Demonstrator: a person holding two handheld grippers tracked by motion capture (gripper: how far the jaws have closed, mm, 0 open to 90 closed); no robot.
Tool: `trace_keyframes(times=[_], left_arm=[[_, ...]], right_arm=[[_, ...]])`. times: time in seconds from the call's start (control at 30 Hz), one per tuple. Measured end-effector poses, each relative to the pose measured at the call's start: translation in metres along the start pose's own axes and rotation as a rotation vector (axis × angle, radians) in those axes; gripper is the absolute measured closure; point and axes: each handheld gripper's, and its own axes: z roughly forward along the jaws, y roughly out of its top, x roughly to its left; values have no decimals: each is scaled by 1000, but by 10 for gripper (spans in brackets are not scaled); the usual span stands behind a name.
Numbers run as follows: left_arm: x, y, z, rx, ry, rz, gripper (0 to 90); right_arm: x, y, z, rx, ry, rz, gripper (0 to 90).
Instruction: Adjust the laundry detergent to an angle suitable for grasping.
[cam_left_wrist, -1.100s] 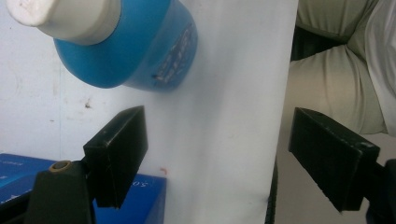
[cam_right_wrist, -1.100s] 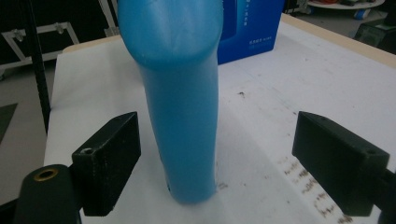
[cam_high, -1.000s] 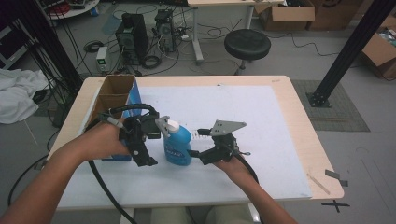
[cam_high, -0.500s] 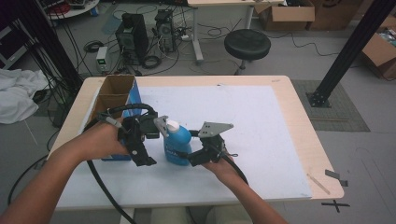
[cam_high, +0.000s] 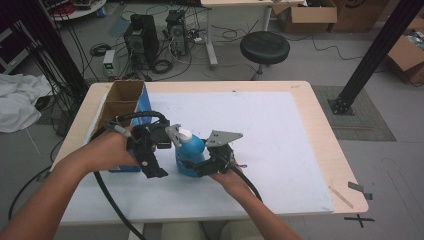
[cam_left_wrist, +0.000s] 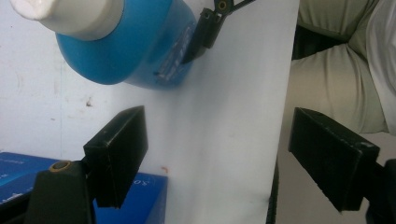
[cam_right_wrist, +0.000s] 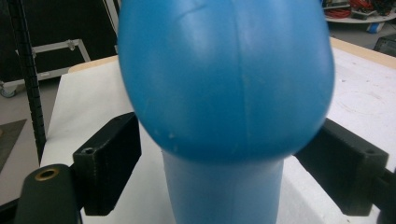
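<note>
We have the blue bottle (cam_high: 190, 152) upright near the worktop (cam_high: 280, 130) centre, its long axis vertical, white cap (cam_high: 184, 133) up. It looks like smooth, stiff plastic, likely light and somewhat slippery, so we judge the narrower lower body the best hold. The right gripper (cam_right_wrist: 229, 163) fingers straddle it there, apart, not visibly clamped. The left gripper (cam_left_wrist: 219, 154) fingers stand wide apart, empty, left of it.

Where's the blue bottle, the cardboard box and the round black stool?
blue bottle (cam_high: 190, 152), high view, on its rounded blue body.
cardboard box (cam_high: 113, 107), high view, on its brown inner wall.
round black stool (cam_high: 264, 47), high view, on the seat top.
</note>
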Motion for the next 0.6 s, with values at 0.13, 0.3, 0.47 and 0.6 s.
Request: trace_keyframes(times=[0.13, 0.3, 0.47, 0.6], left_arm=[[0, 0, 0, 1, 0, 1, 205], [1, 0, 0, 2, 0, 0, 205], [1, -1, 0, 2, -1, -1, 206], [1, -2, 0, -2, 1, -2, 206]], right_arm=[[-1, -1, 2, 2, -1, 4, 165], [-1, -2, 4, -3, 8, 2, 210], [-2, -2, 5, -7, 13, 0, 242], [-2, -2, 5, -7, 11, 2, 244]])
